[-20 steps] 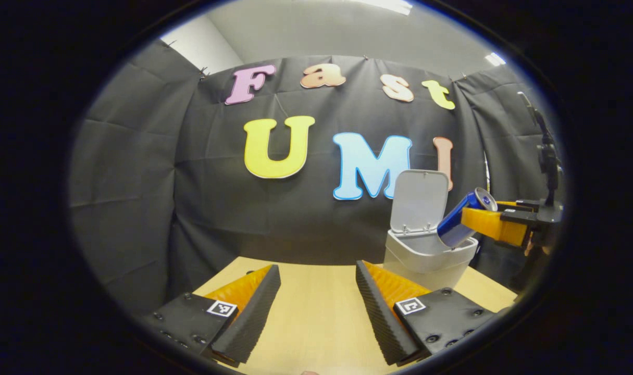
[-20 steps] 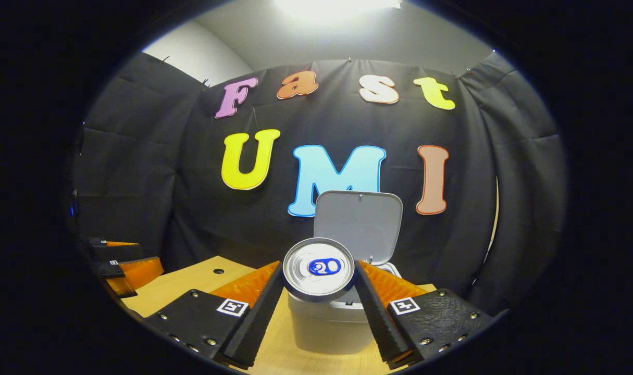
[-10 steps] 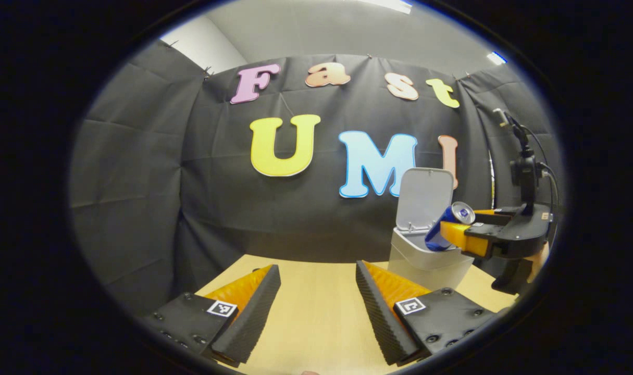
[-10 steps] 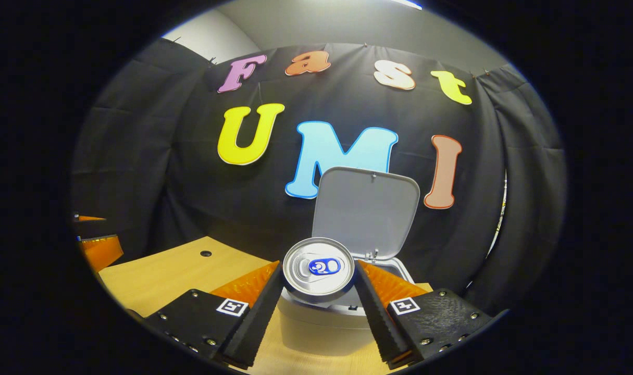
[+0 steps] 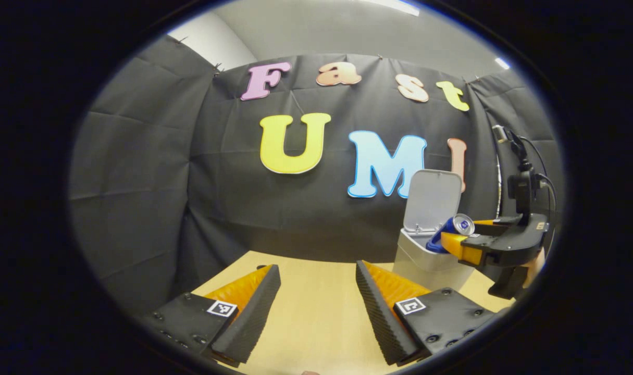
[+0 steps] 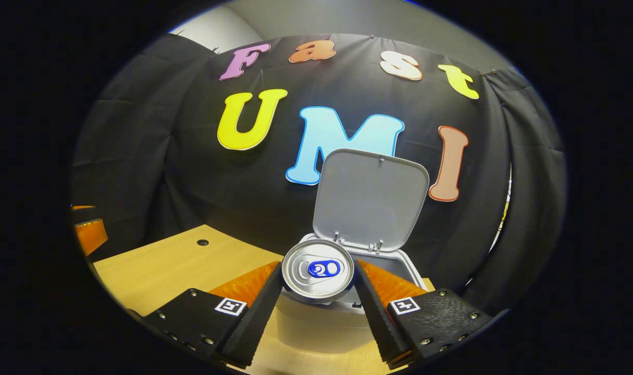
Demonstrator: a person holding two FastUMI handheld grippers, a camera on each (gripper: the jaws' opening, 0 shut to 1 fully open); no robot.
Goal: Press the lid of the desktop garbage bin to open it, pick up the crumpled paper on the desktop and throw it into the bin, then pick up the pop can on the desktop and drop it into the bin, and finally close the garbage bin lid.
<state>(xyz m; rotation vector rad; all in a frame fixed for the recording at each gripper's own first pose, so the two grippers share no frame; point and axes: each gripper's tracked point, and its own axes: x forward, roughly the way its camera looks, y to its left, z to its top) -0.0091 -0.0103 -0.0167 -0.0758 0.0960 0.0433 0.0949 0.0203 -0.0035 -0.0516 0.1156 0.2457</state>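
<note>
I see a blue pop can (image 6: 318, 270) with a silver top, above the pale grey bin (image 5: 425, 260) on a light wood desktop (image 5: 316, 307).

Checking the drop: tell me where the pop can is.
The pop can sits clamped in the right gripper, tilted over the open bin, in front of its raised lid.

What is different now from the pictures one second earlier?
The right gripper has carried the can lower and further into the open bin, still shut on it. The lid stays up, and the left gripper stays open over the table.
</note>
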